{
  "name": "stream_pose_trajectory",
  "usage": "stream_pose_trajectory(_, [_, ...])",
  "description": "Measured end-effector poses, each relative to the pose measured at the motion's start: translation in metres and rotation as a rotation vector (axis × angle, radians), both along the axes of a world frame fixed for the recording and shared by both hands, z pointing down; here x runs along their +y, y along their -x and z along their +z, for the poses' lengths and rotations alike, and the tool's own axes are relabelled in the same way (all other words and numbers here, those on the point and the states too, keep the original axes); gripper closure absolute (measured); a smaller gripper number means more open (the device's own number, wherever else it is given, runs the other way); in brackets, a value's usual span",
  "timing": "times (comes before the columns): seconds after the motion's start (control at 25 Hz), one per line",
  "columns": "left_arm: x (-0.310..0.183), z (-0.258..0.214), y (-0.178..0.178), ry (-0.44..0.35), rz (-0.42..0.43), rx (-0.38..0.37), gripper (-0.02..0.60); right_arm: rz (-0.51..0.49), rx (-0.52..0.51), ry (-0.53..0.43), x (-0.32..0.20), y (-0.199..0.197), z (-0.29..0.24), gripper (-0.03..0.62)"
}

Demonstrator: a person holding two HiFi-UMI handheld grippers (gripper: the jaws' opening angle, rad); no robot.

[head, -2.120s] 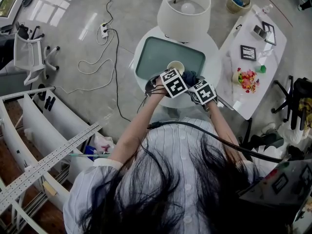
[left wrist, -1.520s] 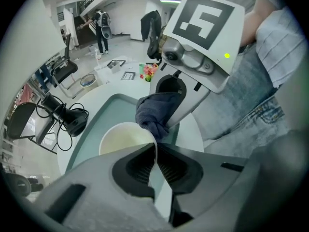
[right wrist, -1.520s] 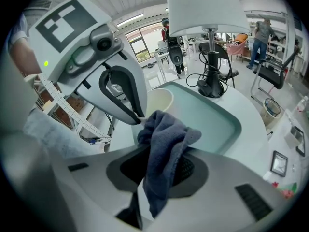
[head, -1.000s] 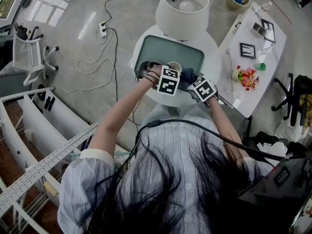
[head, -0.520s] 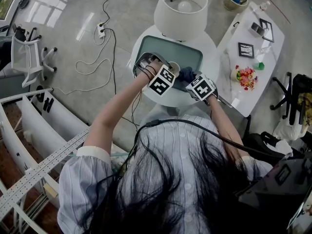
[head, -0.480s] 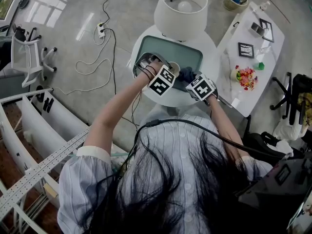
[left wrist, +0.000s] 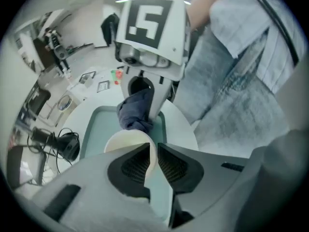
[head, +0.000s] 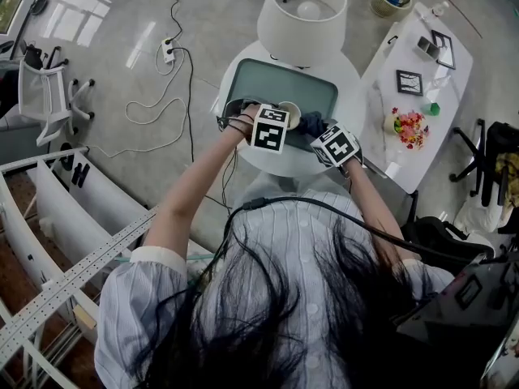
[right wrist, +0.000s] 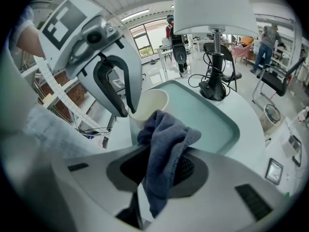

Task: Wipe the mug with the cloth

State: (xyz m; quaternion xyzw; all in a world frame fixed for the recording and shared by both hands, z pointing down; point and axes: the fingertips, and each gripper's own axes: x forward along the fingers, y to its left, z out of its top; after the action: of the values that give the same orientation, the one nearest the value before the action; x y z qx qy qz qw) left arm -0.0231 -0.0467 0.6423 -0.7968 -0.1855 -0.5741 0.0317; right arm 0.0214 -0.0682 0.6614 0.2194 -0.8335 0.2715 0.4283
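Nearest, at the near edge of the worktop (head: 354, 96): right gripper (right wrist: 164, 152), jaws clamped on the cloth (right wrist: 166, 129). Dark blue cloth, bunched, top flopping out over the pads toward the mug, tail hanging down between the jaws.

Just left of it: left gripper (left wrist: 154, 149), jaws almost together, pinching the mug (left wrist: 126, 141) by its wall, one pad inside the rim and one outside. Cream mug, mouth up in the head view, sitting right at the left gripper's tips. Cloth touching the mug rim on the side facing the right gripper, squarely between the two grippers. Mug base hidden under the left gripper, so no telling whether it rests on anything.

Below and beyond: grey-green tray (head: 312, 87) with rounded corners, mug and cloth over its near edge. Round white worktop under it, tray covering most of the middle.

At the far edge of the worktop, past the tray: lamp (head: 302, 19) with a white shade.

Further right, apart from the worktop: long white side table (head: 420, 61) carrying small framed items and a colourful cluster. On the floor off the worktop's left edge: power strip (head: 169, 51) with cables trailing from it.
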Motion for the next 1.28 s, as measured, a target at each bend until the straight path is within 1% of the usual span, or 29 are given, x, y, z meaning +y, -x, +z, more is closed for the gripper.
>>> stream_pose_trajectory(0.08, [-0.002,-0.011,-0.007,0.058,-0.150,0.043,0.546,0.009,-0.003,0.003,0.000,0.000,0.001,0.500])
stream_pose_trajectory(0.16, [-0.004,-0.018,-0.011,0.085,-0.272,0.077,0.546,0.016,-0.006,0.006,0.000,0.002,0.001,0.500])
stream_pose_trajectory(0.24, [-0.007,-0.020,-0.013,0.078,-0.388,0.090,0.546,0.022,-0.009,0.008,0.001,0.002,0.001,0.500])
stream_pose_trajectory(0.32, [-0.011,-0.018,-0.013,0.067,-0.519,0.079,0.545,0.027,-0.011,0.011,0.000,0.002,0.001,0.500])
stream_pose_trajectory(0.4, [-0.012,-0.015,-0.014,0.075,-0.653,0.069,0.538,0.030,-0.011,0.014,0.000,0.002,0.001,0.500])
stream_pose_trajectory(0.52, [-0.011,-0.013,-0.018,0.109,-0.846,0.092,0.492,0.031,-0.010,0.014,0.001,0.002,0.001,0.500])
stream_pose_trajectory(0.6, [-0.011,-0.011,-0.021,0.125,-0.949,0.111,0.491,0.034,-0.013,0.015,0.000,0.002,0.002,0.500])
stream_pose_trajectory(0.64, [-0.013,-0.010,-0.022,0.123,-0.987,0.118,0.491,0.037,-0.015,0.016,0.000,0.002,0.003,0.500])
stream_pose_trajectory(0.72, [-0.016,-0.006,-0.024,0.102,-1.025,0.123,0.491,0.043,-0.021,0.019,-0.001,0.003,0.003,0.500])
stream_pose_trajectory(0.8, [-0.018,0.000,-0.024,0.072,-1.019,0.116,0.491,0.049,-0.028,0.023,-0.001,0.003,0.003,0.500])
stream_pose_trajectory(1.0, [-0.022,0.014,-0.016,-0.018,-0.952,0.054,0.491,0.057,-0.033,0.029,0.000,0.004,0.002,0.500])
stream_pose_trajectory(1.08, [-0.023,0.017,-0.013,-0.048,-0.922,0.042,0.494,0.058,-0.037,0.029,-0.001,0.004,0.002,0.500])
stream_pose_trajectory(1.2, [-0.023,0.020,-0.014,-0.068,-0.878,0.031,0.500,0.060,-0.041,0.030,0.000,0.004,0.002,0.500])
stream_pose_trajectory(1.28, [-0.021,0.021,-0.014,-0.086,-0.829,0.023,0.511,0.062,-0.043,0.030,0.000,0.004,0.002,0.500])
